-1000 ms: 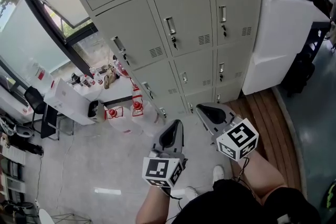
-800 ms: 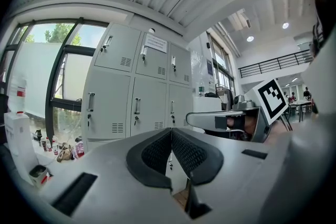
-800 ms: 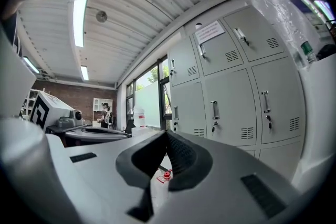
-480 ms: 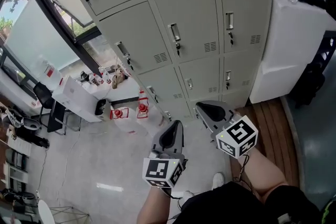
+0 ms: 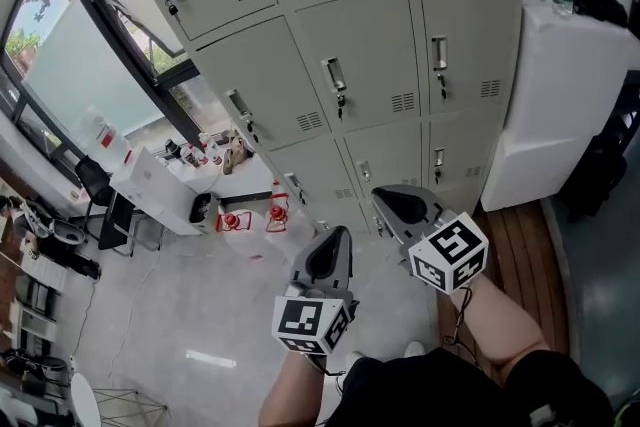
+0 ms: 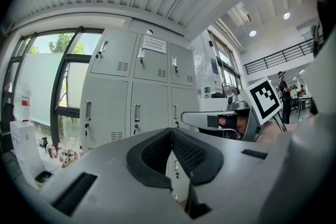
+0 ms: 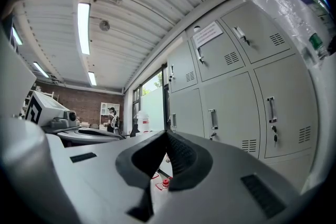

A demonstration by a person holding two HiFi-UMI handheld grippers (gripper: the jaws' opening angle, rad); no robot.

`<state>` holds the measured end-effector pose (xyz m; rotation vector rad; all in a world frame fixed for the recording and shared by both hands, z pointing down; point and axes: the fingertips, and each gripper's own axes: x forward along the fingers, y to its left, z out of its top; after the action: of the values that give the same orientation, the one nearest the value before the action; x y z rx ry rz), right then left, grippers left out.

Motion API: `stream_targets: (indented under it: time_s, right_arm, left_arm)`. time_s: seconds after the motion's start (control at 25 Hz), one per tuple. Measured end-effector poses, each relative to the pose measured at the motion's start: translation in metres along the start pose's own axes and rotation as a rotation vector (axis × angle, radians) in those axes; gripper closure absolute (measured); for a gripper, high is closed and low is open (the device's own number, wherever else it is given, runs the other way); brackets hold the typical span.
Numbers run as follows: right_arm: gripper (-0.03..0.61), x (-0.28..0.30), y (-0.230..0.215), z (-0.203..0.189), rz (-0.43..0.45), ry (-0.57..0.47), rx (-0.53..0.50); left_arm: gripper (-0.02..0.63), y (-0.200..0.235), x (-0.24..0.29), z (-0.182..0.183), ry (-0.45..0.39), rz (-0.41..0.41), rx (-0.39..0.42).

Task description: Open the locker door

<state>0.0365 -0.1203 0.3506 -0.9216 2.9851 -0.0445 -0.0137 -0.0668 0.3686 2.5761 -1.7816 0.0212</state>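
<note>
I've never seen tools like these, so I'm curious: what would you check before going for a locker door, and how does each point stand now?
1. Left gripper free: jaws together, nothing held: ok.
2. Right gripper free: jaws together, nothing held: ok.
3. Jaws apart to take a handle: not ok, both shut.
4. Locker door shut, handle unblocked: ok.
5. Door unlocked: a key hangs at the lock; cannot tell.
6. Grippers at the door: not ok, both short of the lockers.
</note>
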Motion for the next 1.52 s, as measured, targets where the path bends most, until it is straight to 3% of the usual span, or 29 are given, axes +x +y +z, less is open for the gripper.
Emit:
stream_targets:
  time_s: [0.64,1.52]
  right_arm:
    - [0.525,0.054,-0.04,-0.001,-0.038,0.007,0.011]
    - [0.525,0.239,-0.148,-0.008,-0.303,0.065,0.007]
  left_arm:
    - [0.597,0.042,0.045,-0.004,0.007,-0.028,-0.026]
    - [0.597,0.197,0.178,-0.011,0.001,-0.247,-0.051]
